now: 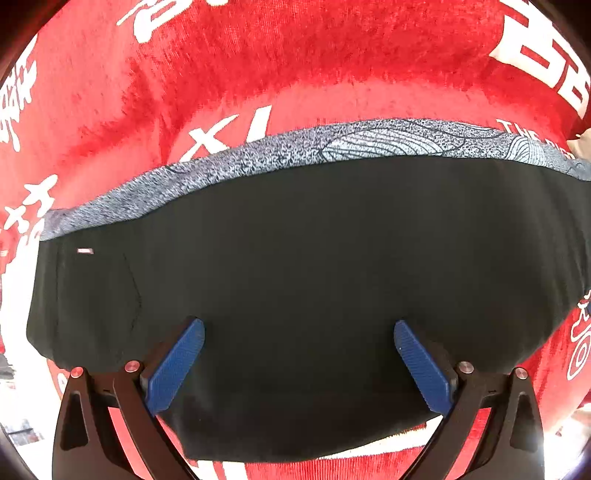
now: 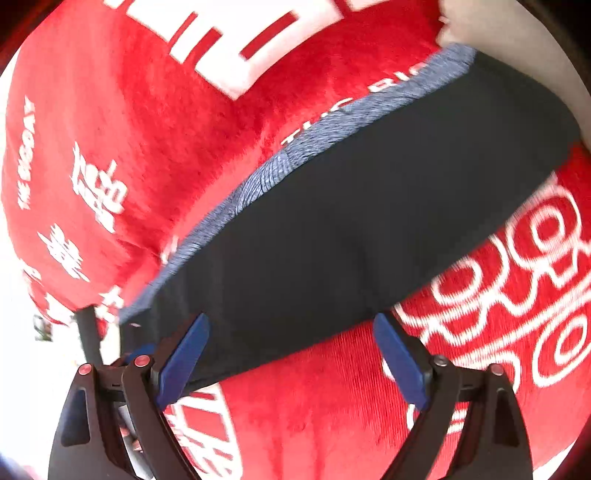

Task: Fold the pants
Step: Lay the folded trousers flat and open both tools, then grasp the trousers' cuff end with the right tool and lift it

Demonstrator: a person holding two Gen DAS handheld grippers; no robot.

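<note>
Here: black pants [image 1: 295, 266], folded into a flat band, lying on a red plush blanket [image 1: 229, 62] w/ white printed characters. Grey-blue patterned strip [image 1: 369, 142] showing along far edge of pants in left wrist view, prob. another layer of same garment, can't tell for sure. Small white label [image 1: 85, 251] near left end of black fabric, faint pocket seam beside it. Left claw [image 1: 299, 332] spread wide, blue ribbed pads [image 1: 177, 365] apart, over near part of pants, gripping nothing; whether tips touch cloth can't tell. Right wrist view blurred: same pants [image 2: 351, 221] running diagonally, from lower left up to upper right, patterned strip [image 2: 314, 140] along upper-left side. Right claw [image 2: 291, 328] also released, pads [image 2: 184, 358] wide apart, at near long edge of pants by lower-left end; left pad over black cloth, right pad over red blanket [image 2: 147, 129]. Other tool's black frame [image 2: 88, 332] visible just left of right claw. Pale surface [image 2: 480, 22] past blanket at upper right. What lies under blanket not visible.
</note>
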